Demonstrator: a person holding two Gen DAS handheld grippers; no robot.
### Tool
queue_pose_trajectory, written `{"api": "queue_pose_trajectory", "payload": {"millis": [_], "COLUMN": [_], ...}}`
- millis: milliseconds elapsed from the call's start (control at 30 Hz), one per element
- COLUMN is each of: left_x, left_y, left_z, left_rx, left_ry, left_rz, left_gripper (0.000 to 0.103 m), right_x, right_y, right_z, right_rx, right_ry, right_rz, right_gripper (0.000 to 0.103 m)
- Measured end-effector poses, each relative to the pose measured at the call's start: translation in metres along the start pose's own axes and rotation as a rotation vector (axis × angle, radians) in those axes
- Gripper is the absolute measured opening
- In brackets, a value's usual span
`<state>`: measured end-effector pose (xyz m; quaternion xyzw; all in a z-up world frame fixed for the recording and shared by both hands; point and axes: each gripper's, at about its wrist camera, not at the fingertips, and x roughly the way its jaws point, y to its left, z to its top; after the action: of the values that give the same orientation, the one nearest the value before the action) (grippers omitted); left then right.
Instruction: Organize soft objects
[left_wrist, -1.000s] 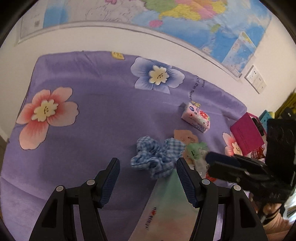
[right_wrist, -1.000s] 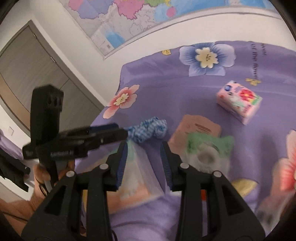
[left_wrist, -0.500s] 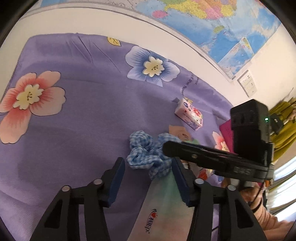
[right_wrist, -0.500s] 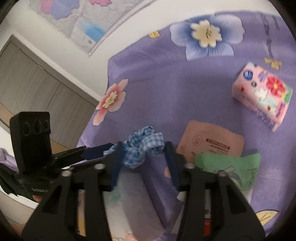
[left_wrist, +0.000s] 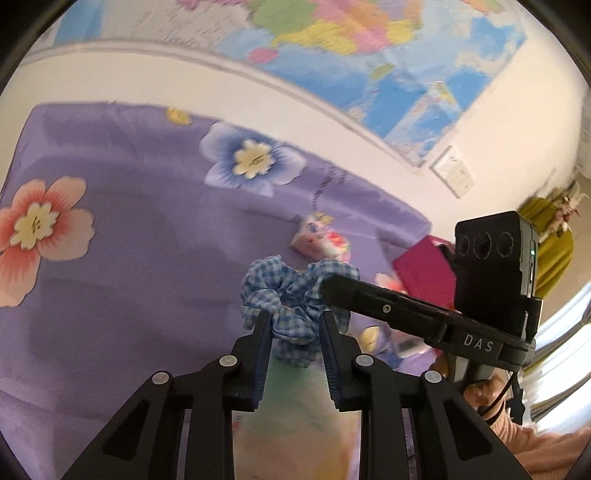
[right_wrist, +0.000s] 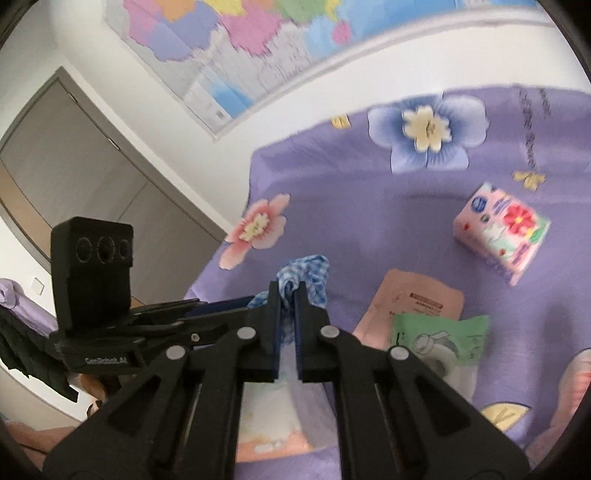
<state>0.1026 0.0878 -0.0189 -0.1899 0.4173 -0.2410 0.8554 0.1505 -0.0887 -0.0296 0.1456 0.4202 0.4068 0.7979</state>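
This looks like a room in a home, most likely a bedroom. The main surface is a bed, covered by a purple sheet (left_wrist: 147, 258) printed with big pink and blue flowers. Above the bed's far edge a large coloured wall map (left_wrist: 351, 48) hangs on a plain white wall, and a white switch plate (left_wrist: 453, 176) sits just below the map's lower right corner. To the left of the bed stand tall grey wardrobe doors (right_wrist: 74, 162). Small household items lie on the sheet: a flowery tissue pack (right_wrist: 500, 236), flat sachets (right_wrist: 424, 306) and a blue checked hair scrunchie (left_wrist: 291, 295).
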Motion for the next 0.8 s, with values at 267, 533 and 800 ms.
{"api": "queue_pose_trajectory", "payload": {"millis": [267,533,800], "left_x": [-0.009,-0.009,0.006], "left_y": [-0.058,-0.128,-0.196], "left_z": [-0.006,-0.011,-0.001], "left_rx": [0.125,0.275,0.383], "left_ry": [-0.025,-0.046,-0.062], "left_rz": [-0.08,-0.14,-0.205], "left_gripper": [0.03,0.034,0.034], "right_x": [-0.053,-0.116,-0.193], "right_y": [0.026,0.035,0.026], "right_z": [-0.004,-0.016,-0.024], "right_rx": [-0.06,-0.082,-0.093], "right_ry": [-0.087,-0.168,-0.312], "right_rz": [0.023,0.041,-0.006], "right_gripper": [0.007,0.007,0.007]}}
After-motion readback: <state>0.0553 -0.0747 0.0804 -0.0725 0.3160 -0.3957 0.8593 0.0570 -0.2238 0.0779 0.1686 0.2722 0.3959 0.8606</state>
